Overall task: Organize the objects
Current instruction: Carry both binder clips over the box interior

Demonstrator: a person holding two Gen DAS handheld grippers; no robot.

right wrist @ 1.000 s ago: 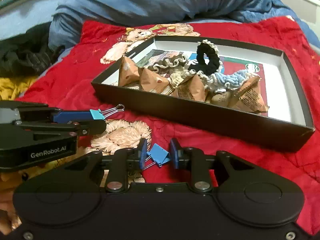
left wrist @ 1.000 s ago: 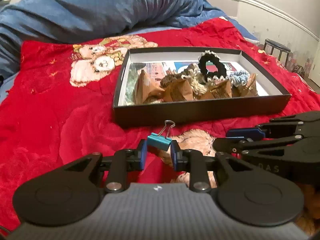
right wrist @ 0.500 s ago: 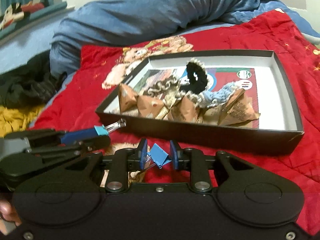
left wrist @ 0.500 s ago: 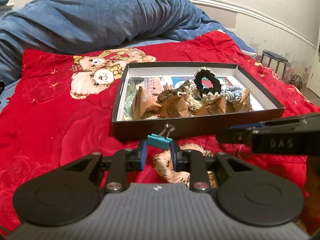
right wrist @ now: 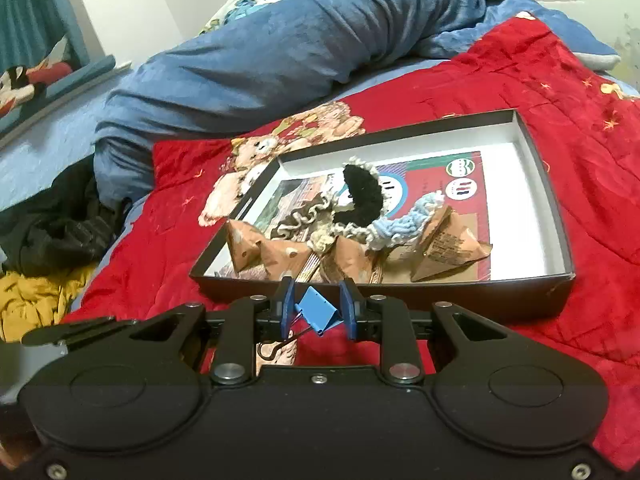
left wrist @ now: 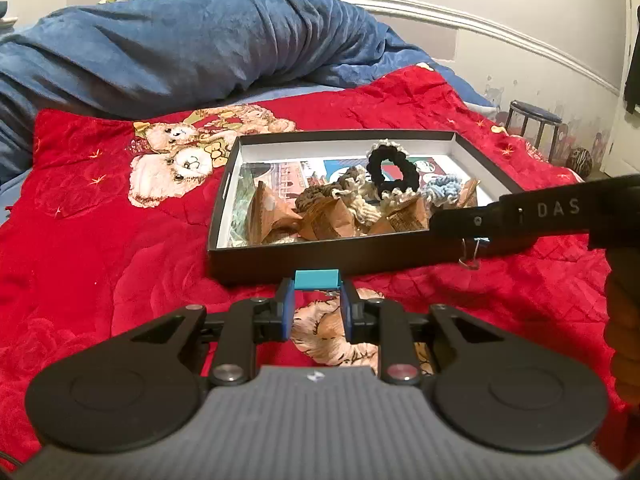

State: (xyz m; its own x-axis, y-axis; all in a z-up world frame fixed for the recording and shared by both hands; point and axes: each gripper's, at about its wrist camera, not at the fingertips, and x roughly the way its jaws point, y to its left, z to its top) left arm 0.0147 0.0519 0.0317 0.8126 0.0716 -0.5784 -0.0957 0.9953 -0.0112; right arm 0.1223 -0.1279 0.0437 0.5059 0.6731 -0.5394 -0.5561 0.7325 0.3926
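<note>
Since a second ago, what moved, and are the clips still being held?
Both tools have lifted off the red blanket and come closer to the black box. The left tool still grips its teal binder clip, the right tool its blue binder clip. The right tool now reaches across the box's front corner in the left view. Nothing was let go; the box and the scrunchies and paper packets in it stayed put.

We see a box (left wrist: 280, 258) lying on a blanket (left wrist: 100, 240), with a duvet (left wrist: 180, 48) behind it. Paper packets (right wrist: 448, 246) sit along the box's near wall, scrunchies (right wrist: 360, 196) just behind them. A stool (left wrist: 534, 120) stands far right.
</note>
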